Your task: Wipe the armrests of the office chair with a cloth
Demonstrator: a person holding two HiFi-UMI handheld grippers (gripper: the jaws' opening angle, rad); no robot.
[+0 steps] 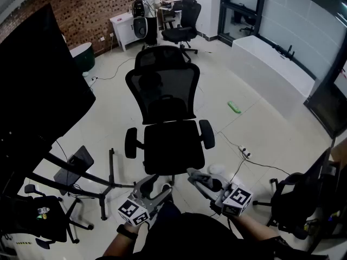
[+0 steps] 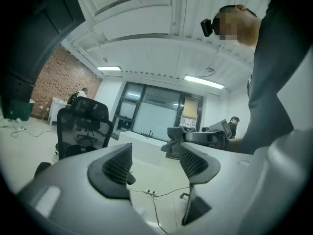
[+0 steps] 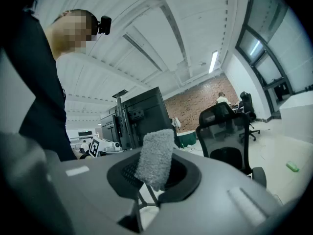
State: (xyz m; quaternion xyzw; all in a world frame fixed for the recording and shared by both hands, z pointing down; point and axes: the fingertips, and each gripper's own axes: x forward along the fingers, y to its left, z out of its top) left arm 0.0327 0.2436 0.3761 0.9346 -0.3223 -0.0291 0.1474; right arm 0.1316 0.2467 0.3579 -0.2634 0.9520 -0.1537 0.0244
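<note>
Near the front of the office chair [image 1: 168, 124], the right gripper [image 3: 157, 179] pinches a grey cloth [image 3: 155, 156]; the left gripper [image 2: 154, 163] beside it stands wide apart, with nothing between its jaws.

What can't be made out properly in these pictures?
Green thing on the floor, head view: too small to identify.
Chair base, head view: mostly hidden under its seat.
Cloth, right gripper view: lower end hidden inside the right gripper.
Person far back, head view: too small.

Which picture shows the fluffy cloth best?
The right gripper view: the grey cloth stands up close, pinched in the right claw. The head view shows only a small pale bit at that claw's tip. The left gripper view doesn't show it clearly.
</note>
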